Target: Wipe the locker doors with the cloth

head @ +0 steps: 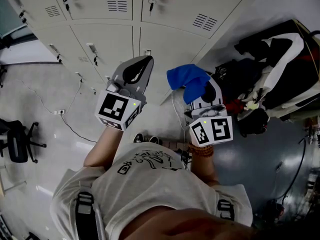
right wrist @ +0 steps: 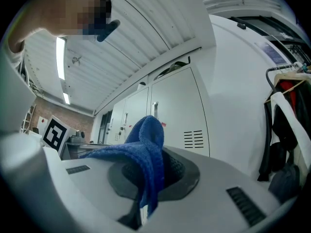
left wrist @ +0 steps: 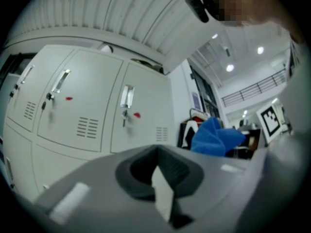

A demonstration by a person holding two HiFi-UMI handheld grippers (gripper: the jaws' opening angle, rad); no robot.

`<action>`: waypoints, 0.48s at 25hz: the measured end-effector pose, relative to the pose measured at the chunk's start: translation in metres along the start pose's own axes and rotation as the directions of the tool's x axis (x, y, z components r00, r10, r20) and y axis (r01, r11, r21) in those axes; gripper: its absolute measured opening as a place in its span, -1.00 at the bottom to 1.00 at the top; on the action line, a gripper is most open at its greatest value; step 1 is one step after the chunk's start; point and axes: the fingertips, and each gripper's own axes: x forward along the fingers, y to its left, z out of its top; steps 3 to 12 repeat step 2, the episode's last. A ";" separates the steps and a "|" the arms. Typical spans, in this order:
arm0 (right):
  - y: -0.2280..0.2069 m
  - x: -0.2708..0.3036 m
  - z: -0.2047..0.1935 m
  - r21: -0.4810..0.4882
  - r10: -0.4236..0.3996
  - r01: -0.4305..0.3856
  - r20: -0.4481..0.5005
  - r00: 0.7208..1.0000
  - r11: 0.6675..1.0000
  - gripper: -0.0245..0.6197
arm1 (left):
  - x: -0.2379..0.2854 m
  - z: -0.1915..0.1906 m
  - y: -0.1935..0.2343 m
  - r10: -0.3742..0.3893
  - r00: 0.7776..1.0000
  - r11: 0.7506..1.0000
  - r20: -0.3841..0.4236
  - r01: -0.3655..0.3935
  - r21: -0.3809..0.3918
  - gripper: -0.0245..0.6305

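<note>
My right tool (head: 202,91) is clamped on the crumpled blue terry cloth (head: 186,78), held near the pale grey metal locker doors (head: 170,41) but not touching them. My left tool (head: 142,64) seems closed on nothing. I should press the cloth flat, then stroke evenly.

One cloth (head: 183,77), two tongs (head: 148,59) (head: 201,88), one chair (head: 19,145)

A workplace locker room: a bank of grey lockers (head: 105,29) with keys (head: 151,1) in the doors, coats (head: 272,69) hung alongside, an office chair (head: 17,141), cables (head: 75,126) trailing across the floor (head: 45,99).
</note>
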 end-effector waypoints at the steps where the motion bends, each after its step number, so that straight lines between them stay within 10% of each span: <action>1: -0.001 0.000 0.000 0.000 -0.001 0.001 -0.001 1.000 1.000 -0.83 | 0.001 0.000 0.000 0.000 1.000 1.000 -0.001 0.000 0.000 -0.92; 12: -0.002 0.000 0.000 0.001 -0.001 0.001 -0.001 1.000 1.000 -0.83 | 0.002 0.000 0.000 0.000 1.000 1.000 -0.001 0.000 0.000 -0.92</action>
